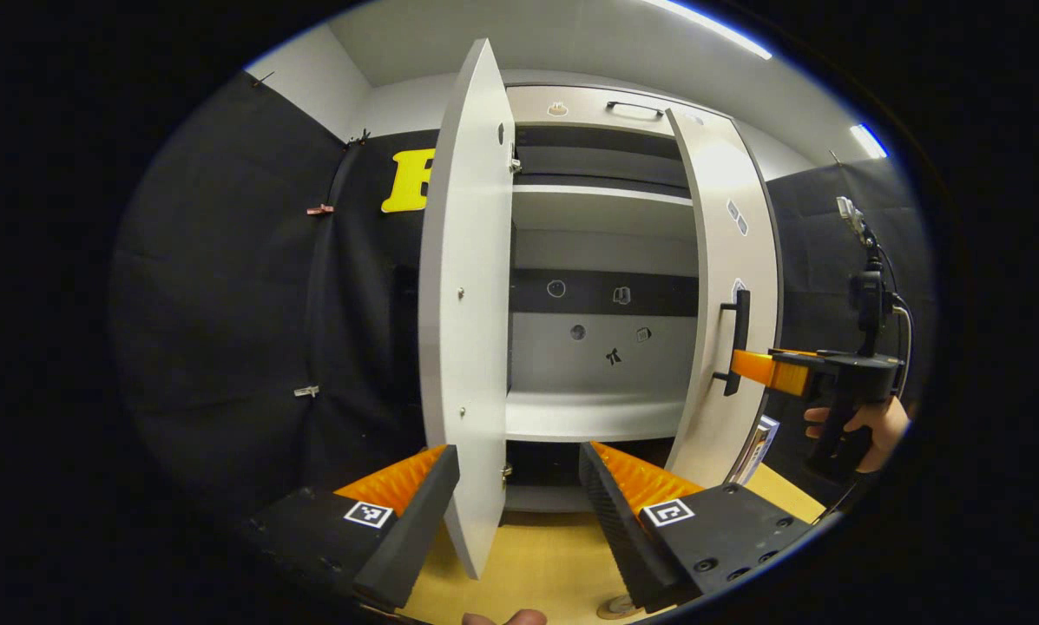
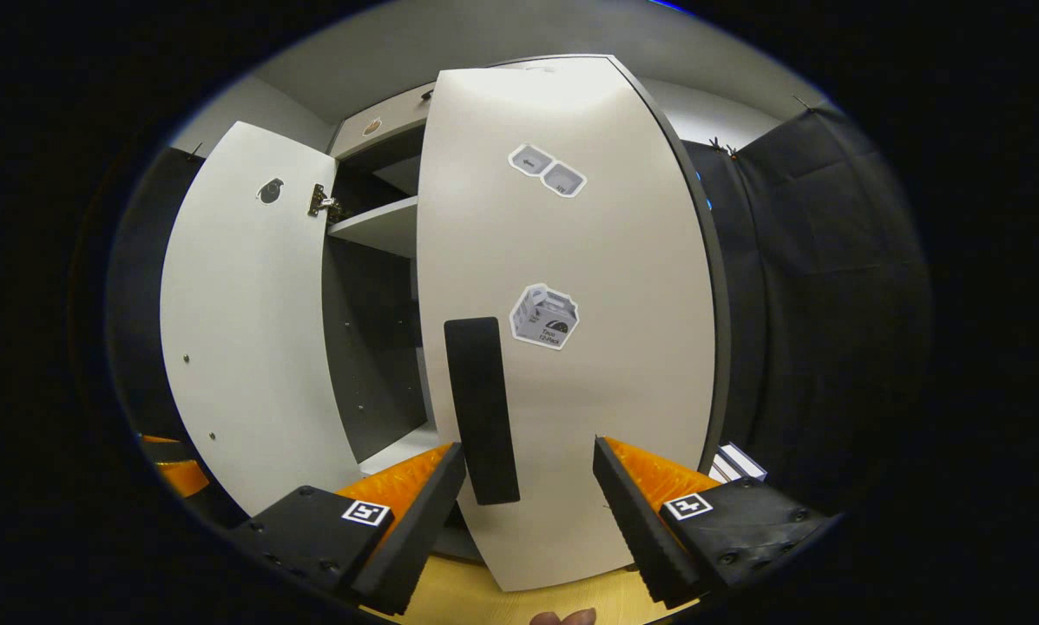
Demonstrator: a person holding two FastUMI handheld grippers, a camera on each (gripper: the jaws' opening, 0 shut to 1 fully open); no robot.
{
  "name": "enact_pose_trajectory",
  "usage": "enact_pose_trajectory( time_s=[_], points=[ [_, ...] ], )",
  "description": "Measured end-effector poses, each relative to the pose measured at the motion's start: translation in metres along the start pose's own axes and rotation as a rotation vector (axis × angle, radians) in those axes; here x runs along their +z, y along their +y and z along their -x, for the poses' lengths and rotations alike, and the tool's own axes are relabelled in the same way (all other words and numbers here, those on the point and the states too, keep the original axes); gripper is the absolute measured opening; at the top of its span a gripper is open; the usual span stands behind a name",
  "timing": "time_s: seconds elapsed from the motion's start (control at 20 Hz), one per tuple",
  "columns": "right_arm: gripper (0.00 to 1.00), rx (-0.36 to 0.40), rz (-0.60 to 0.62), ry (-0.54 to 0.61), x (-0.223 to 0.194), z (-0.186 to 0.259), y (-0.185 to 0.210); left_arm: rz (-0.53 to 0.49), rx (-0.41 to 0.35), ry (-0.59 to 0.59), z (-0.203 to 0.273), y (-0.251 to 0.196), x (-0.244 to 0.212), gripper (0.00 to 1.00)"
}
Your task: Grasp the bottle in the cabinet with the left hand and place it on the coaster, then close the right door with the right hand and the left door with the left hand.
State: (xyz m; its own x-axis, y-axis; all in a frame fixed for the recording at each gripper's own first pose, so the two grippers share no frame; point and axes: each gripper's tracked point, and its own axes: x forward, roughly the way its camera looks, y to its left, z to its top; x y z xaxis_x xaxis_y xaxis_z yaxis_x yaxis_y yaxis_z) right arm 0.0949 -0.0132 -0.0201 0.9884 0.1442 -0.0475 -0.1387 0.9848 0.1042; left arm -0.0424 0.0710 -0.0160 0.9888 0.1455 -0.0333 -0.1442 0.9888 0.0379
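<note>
I see no bottle on the cabinet's shelves (image 1: 593, 412). The left door (image 1: 463, 304) juts edge-on between my released left gripper (image 1: 519, 512) fingers. My right gripper (image 2: 528, 512), fingers released, faces the right door (image 2: 571, 304) handle (image 2: 482, 408), centre frame.

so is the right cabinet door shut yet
No, partly open. The right door angles out from the cabinet, shelves visible beside it. The right tongs are open around its handle.
</note>
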Motion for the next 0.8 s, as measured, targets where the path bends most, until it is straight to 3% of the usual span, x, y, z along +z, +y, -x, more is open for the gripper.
enact_pose_trajectory(
  time_s=[0.3, 0.8],
  points=[
    [0.98, -0.025, -0.014, 0.009, -0.003, 0.041, 0.007, -0.020, 0.041, 0.014, 0.011, 0.053, 0.001, 0.89],
    [0.98, -0.087, -0.005, -0.035, 0.010, 0.083, 0.011, -0.030, 0.102, -0.020, -0.030, 0.123, 0.023, 0.89]
  ],
)
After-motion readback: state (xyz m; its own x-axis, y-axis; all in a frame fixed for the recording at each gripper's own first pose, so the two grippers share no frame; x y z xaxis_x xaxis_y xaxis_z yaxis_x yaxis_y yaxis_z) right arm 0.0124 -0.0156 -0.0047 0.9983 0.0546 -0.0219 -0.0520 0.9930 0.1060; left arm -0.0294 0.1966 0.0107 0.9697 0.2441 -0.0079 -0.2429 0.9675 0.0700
